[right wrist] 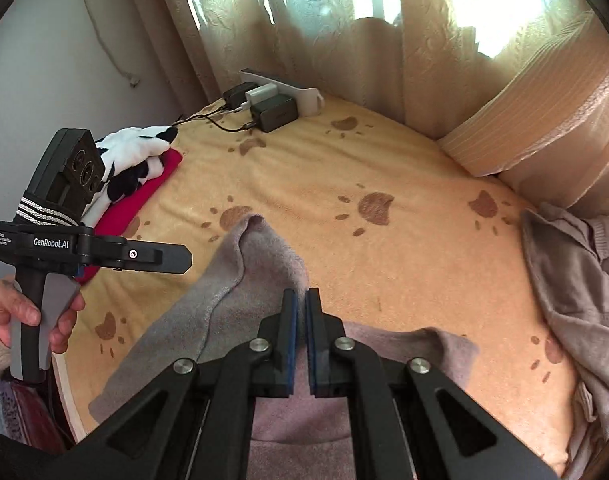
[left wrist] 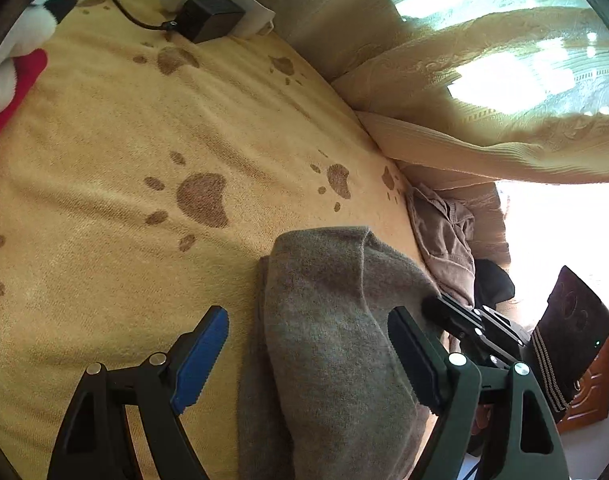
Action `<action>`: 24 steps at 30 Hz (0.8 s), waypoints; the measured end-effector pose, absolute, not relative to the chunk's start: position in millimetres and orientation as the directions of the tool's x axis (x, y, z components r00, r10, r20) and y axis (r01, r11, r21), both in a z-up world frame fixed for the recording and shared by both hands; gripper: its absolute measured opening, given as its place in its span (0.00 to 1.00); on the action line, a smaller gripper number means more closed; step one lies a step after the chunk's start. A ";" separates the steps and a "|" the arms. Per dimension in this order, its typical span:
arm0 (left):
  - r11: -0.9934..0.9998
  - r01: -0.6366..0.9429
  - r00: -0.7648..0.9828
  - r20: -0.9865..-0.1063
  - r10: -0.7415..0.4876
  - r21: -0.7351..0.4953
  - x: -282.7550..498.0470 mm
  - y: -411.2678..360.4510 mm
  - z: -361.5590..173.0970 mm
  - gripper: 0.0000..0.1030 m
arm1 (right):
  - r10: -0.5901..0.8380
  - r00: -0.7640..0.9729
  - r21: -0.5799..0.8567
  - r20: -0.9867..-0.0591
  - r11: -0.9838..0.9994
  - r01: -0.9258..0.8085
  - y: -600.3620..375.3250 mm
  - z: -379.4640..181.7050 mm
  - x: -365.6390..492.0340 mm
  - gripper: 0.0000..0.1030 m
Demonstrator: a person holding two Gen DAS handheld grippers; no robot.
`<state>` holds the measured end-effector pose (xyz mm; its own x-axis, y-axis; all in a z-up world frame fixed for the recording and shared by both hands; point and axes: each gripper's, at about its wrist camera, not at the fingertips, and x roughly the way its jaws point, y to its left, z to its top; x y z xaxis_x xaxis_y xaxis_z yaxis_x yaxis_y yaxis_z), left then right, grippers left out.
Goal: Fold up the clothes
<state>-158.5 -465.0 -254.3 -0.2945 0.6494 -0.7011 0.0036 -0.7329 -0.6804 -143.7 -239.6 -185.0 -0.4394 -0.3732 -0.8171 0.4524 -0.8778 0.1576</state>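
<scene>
A bed's yellow paw-print blanket [left wrist: 116, 128] fills your view. On it, near you, lies a grey sweater [left wrist: 328, 320], partly folded; a mauve garment [right wrist: 576, 288] waits crumpled beside it. Your left tool [left wrist: 308, 354] hangs released over the sweater; your right tool [right wrist: 300, 312] is clenched on its edge.

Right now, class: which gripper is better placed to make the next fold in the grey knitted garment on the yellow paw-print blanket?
Probably the right gripper: its jaws look shut on the grey knitted garment. The left gripper hangs open above it.
</scene>
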 end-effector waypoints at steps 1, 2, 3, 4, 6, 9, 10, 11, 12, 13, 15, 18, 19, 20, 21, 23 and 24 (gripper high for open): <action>-0.742 -0.004 -0.285 -0.710 0.644 -0.671 -162.2 -460.6 -256.3 0.81 | -0.361 -0.430 0.151 -0.827 -0.881 0.449 -241.7 -191.0 -146.5 0.05; -0.756 0.001 -0.269 -0.729 0.630 -0.654 -165.3 -457.4 -262.0 0.81 | -0.350 -0.420 0.145 -0.837 -0.883 0.446 -243.9 -197.2 -149.4 0.05; -0.771 0.005 -0.253 -0.746 0.615 -0.637 -168.5 -454.1 -267.8 0.81 | -0.345 -0.400 0.146 -0.849 -0.881 0.449 -247.5 -207.2 -153.0 0.05; -0.785 0.009 -0.237 -0.764 0.601 -0.620 -171.6 -450.9 -273.5 0.81 | -0.353 -0.369 0.164 -0.860 -0.875 0.455 -251.0 -219.1 -157.5 0.06; -0.792 -0.006 -0.237 -0.769 0.594 -0.610 -173.6 -448.0 -274.7 0.82 | -0.352 -0.315 0.189 -0.882 -0.874 0.448 -253.2 -243.0 -164.3 0.08; -0.817 -0.036 -0.232 -0.791 0.567 -0.575 -174.9 -444.9 -271.0 0.82 | -0.367 -0.311 0.213 -0.877 -0.876 0.432 -248.6 -250.4 -165.1 0.13; -0.825 -0.044 -0.230 -0.798 0.557 -0.564 -175.0 -444.2 -269.7 0.82 | -0.379 -0.318 0.230 -0.869 -0.879 0.418 -243.9 -245.8 -164.2 0.19; -0.826 -0.041 -0.244 -0.796 0.554 -0.562 -173.5 -447.4 -265.9 0.82 | -0.388 -0.349 0.241 -0.853 -0.886 0.396 -234.7 -235.7 -160.9 0.23; -0.827 -0.038 -0.258 -0.794 0.550 -0.560 -172.0 -450.5 -262.0 0.82 | -0.396 -0.380 0.253 -0.836 -0.892 0.374 -225.3 -225.5 -157.5 0.31; -0.819 -0.031 -0.270 -0.784 0.559 -0.573 -170.2 -455.3 -258.5 0.82 | -0.403 -0.411 0.266 -0.817 -0.898 0.352 -215.9 -215.2 -154.1 0.38; -0.807 -0.019 -0.284 -0.771 0.571 -0.591 -167.3 -463.2 -252.5 0.82 | -0.394 -0.455 0.261 -0.799 -0.908 0.328 -200.5 -198.3 -141.8 0.40; -0.791 -0.016 -0.272 -0.758 0.592 -0.612 -163.5 -468.8 -248.5 0.82 | -0.340 -0.457 0.202 -0.822 -0.924 0.324 -190.4 -192.1 -124.7 0.40; -0.792 -0.015 -0.261 -0.762 0.592 -0.610 -162.4 -468.4 -249.5 0.82 | -0.324 -0.454 0.196 -0.830 -0.931 0.307 -185.8 -193.3 -120.2 0.40; -0.795 -0.016 -0.248 -0.768 0.590 -0.606 -161.5 -467.3 -252.0 0.82 | -0.315 -0.458 0.208 -0.831 -0.940 0.269 -177.8 -195.5 -116.6 0.40; -0.803 -0.006 -0.237 -0.779 0.580 -0.596 -161.5 -465.9 -256.4 0.82 | -0.306 -0.461 0.221 -0.833 -0.948 0.230 -169.6 -197.7 -113.0 0.40; -0.804 0.019 -0.214 -0.788 0.577 -0.594 -162.0 -463.2 -264.8 0.82 | -0.288 -0.467 0.245 -0.836 -0.958 0.150 -153.4 -202.2 -105.9 0.40; -0.797 0.036 -0.203 -0.785 0.585 -0.603 -162.6 -461.9 -268.8 0.82 | -0.295 -0.464 0.278 -0.835 -0.955 0.108 -145.0 -207.3 -105.0 0.40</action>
<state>-162.6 -461.9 -268.8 -0.2032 0.5847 -0.7854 0.0362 -0.7971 -0.6028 -105.0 -145.0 -207.3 -0.4638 -0.2954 -0.8352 0.1081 -0.9546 0.2776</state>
